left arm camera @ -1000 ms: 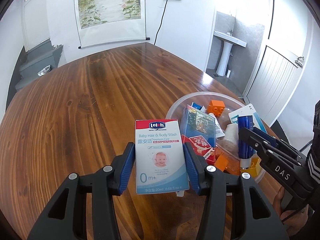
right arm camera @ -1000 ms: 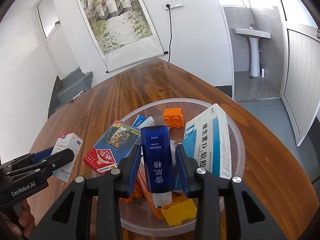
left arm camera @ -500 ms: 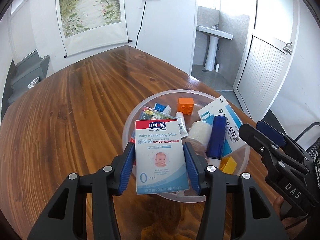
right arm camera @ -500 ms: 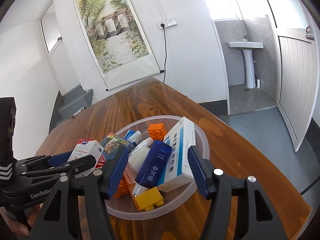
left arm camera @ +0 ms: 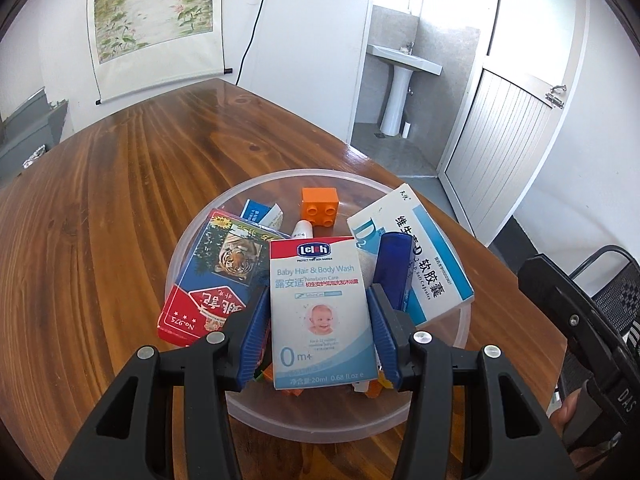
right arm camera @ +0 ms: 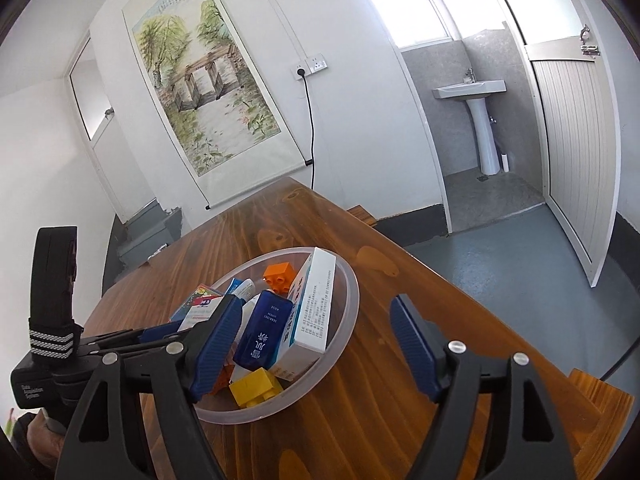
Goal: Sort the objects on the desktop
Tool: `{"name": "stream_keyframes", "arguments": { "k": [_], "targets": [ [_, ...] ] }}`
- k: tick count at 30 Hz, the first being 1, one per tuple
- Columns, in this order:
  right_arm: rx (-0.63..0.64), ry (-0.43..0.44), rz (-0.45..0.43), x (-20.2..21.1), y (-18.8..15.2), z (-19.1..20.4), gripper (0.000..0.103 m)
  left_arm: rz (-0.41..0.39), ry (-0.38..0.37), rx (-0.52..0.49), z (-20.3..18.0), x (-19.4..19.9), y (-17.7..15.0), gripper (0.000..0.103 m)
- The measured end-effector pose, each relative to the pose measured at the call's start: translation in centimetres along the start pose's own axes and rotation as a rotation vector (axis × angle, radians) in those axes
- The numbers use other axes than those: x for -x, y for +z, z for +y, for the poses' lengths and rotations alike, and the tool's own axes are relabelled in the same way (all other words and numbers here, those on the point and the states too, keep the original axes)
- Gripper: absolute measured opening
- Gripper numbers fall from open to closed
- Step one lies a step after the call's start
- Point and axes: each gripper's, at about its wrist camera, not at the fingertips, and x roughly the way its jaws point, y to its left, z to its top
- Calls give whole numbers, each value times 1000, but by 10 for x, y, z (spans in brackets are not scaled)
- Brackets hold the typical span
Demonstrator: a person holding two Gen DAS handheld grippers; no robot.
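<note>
The left tool (left arm camera: 318, 330) is clamped on the baby wash box (left arm camera: 320, 308), held upright over the clear bowl (left arm camera: 280, 424) on the wooden worktop (left arm camera: 100, 220). The bowl holds a tiger card box (left arm camera: 218, 276), a blue tube (right arm camera: 262, 330), a vitamin box (right arm camera: 314, 306) and orange and yellow bricks — perhaps more underneath. The right tool (right arm camera: 316, 354) is spread wide, empty, its fingers straddling the bowl's near-right rim.

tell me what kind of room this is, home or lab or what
Most likely a room in a home or small flat, used here for recording. A hanging scroll painting is on the white wall, a wooden table fills the middle, and an open doorway shows a pedestal sink in a small washroom.
</note>
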Motion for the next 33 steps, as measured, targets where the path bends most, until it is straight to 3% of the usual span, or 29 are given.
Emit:
{"name": "stream_keyframes", "arguments": {
  "k": [4, 6, 7, 12, 16, 20, 21, 23, 28, 30, 33],
  "targets": [
    [5, 17, 14, -2, -3, 0, 81, -21, 4, -8, -2, -3, 1, 52],
    [6, 20, 17, -2, -4, 0, 82, -12, -4, -11, -4, -4, -1, 66],
    [5, 21, 18, -1, -5, -2, 82, -16, -4, -9, -4, -3, -2, 67],
    [11, 16, 17, 5, -10, -2, 84, -80, -3, -11, -7, 14, -6, 68],
    [31, 18, 8, 14, -15, 1, 87, -142, 59, -51, -8, 36, -14, 68],
    [59, 19, -20, 27, -20, 6, 98, -190, 99, -39, -1, 58, -29, 84],
    [65, 21, -28, 29, -22, 8, 103, -201, 114, -29, 1, 63, -33, 86],
    [81, 20, -31, 33, -24, 12, 103, -216, 147, -15, 3, 70, -38, 86],
    [133, -3, 18, 35, -31, 26, 103, -209, 237, 18, 10, 80, -50, 86],
    [162, -24, 115, 26, -35, 33, 103, -203, 259, 28, 11, 83, -57, 86],
    [162, -22, 194, 20, -48, 36, 103, -200, 264, 49, 15, 90, -66, 86]
  ]
}}
